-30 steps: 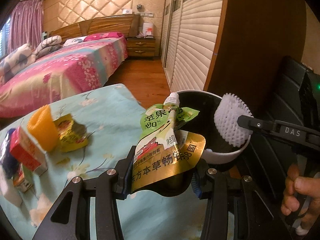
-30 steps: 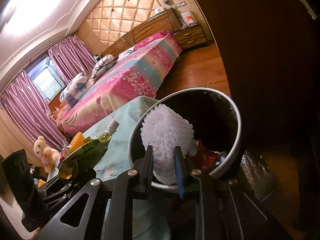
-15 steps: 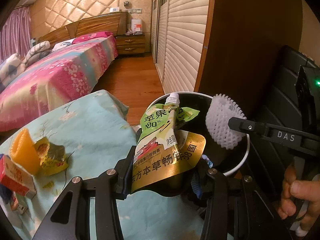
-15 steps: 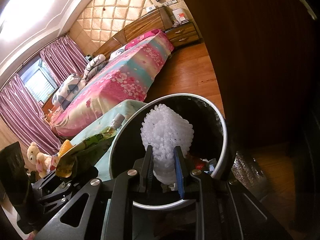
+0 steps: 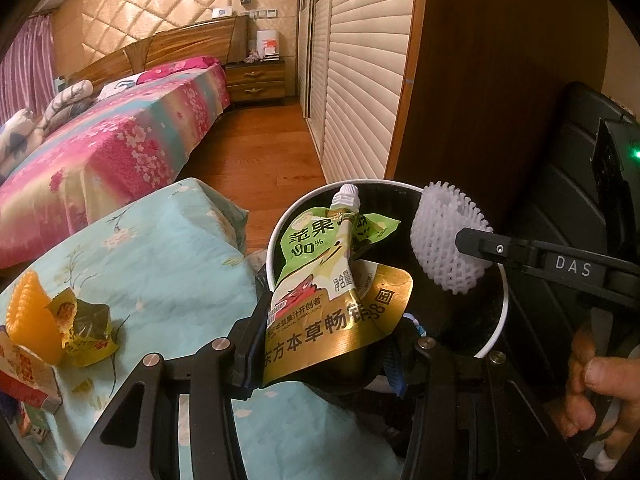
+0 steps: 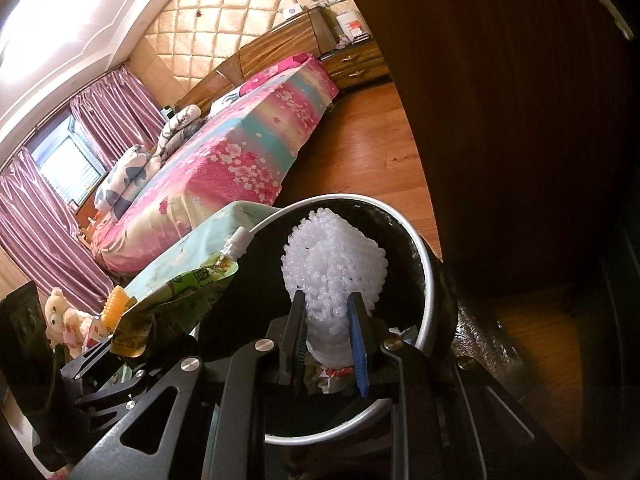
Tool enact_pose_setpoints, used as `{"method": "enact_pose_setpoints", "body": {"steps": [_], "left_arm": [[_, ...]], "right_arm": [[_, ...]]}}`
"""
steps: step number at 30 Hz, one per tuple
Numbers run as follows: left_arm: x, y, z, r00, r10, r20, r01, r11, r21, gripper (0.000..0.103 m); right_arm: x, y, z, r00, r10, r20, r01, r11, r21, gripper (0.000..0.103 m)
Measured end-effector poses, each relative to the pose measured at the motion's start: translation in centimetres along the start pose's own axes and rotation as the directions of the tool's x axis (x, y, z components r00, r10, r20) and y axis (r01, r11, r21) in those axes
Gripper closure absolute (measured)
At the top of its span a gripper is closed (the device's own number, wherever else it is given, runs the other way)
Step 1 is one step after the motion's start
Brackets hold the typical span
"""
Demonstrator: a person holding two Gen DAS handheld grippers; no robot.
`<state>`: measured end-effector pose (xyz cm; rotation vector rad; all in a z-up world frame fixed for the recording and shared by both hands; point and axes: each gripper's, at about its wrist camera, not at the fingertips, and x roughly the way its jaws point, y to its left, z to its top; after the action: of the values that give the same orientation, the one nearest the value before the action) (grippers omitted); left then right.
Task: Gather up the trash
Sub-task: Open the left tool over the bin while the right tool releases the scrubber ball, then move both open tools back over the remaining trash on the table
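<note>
over the round bin (image 5: 502, 312), whose pale rim (image 6: 426, 280) stands just beside the edge of the table, we hold both pieces of trash. our left gripper (image 5: 326, 332) is clamped on a green and gold juice pouch (image 5: 320, 280); the pouch stands nearly upright between the fingers, its white spout (image 5: 347, 197) tipped toward the bin's far side, and its upper half hangs above the dark opening. our right gripper (image 6: 326, 328) is pinched tight on a white foam fruit net (image 6: 334, 268), squeezing its lower end narrow while the wider top bulges out above the fingers. from the left wrist view the net (image 5: 444, 240) sits at the tip of the right gripper's black finger, above the right side of the bin and a little apart from the pouch. a few crumpled scraps (image 6: 328, 376) lie down inside the bin below the net.

on the table's turquoise flowered cloth (image 5: 160, 260), well apart from the bin, remain an orange foam piece (image 5: 28, 320), a crumpled yellow-green wrapper (image 5: 82, 326) touching it, and a red and white carton (image 5: 24, 372) at the left edge.
</note>
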<state>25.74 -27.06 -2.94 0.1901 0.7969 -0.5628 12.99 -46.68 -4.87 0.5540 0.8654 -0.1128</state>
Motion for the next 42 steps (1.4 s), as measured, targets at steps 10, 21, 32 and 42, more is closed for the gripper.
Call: {"method": "enact_pose_setpoints", "body": {"steps": [10, 21, 32, 42], "left_arm": [[-0.3, -0.5, 0.2, 1.000, 0.002, 0.002, -0.002, 1.000, -0.008, 0.053], [-4.0, 1.2, -2.8, 0.999, 0.011, 0.035, -0.008, 0.996, -0.089, 0.044], [-9.1, 5.3, -7.8, 0.996, 0.086, 0.039, -0.075, 0.972, -0.223, 0.044], [-13.7, 8.2, -12.4, 0.984, 0.179, 0.015, -0.166, 0.936, -0.311, 0.043]], "right_arm": [[0.4, -0.4, 0.3, 1.000, 0.001, -0.014, -0.001, 1.000, 0.021, 0.076], [-1.1, 0.7, -0.5, 0.999, 0.039, 0.019, -0.039, 0.999, 0.028, 0.058], [-1.2, 6.2, -3.1, 0.995, 0.102, 0.004, -0.101, 0.992, -0.069, 0.047], [0.0, 12.1, -6.9, 0.985, 0.162, -0.055, -0.169, 0.968, -0.184, 0.030]]}}
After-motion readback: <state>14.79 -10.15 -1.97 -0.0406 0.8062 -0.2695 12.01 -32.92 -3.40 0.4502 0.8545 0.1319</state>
